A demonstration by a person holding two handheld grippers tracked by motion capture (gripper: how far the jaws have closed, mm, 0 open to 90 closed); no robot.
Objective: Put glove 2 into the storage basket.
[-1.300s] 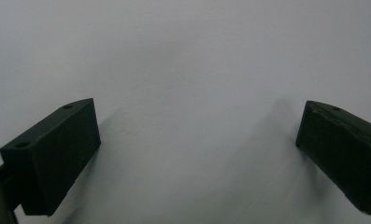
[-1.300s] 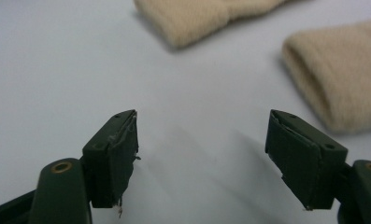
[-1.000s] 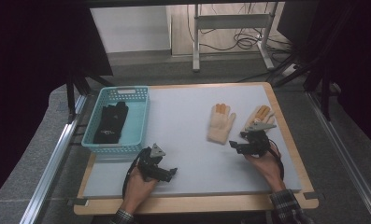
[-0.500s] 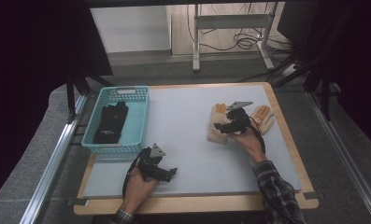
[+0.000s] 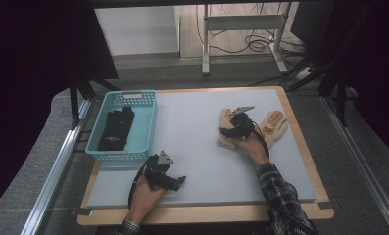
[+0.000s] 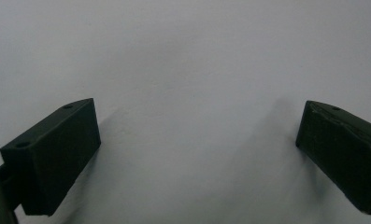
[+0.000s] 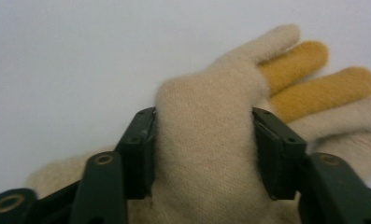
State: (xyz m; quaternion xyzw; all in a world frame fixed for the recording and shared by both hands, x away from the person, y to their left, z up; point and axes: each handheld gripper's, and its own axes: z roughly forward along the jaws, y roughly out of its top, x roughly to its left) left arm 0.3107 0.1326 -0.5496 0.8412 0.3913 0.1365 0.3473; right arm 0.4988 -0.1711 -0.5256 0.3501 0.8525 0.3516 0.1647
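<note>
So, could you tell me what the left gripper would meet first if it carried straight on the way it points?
Probably nothing but the grey table mat: the left gripper, jaws open and holding nothing, points along bare mat, though depth is hard to judge.

light: even, table bright | surroundings: dark | shadows: soft | gripper views: slightly soft focus, no glare

— What is the left hand-held gripper [image 6: 197, 154] doing?

— It is hanging close over the table [image 6: 183, 56], with its two black jaws standing wide apart, one rising at the lower left and one at the lower right.

— Is anything sitting between them?

— Just the pale grey surface. Each jaw is casting a soft shadow onto it, and the surface is looking plain and smooth.
</note>
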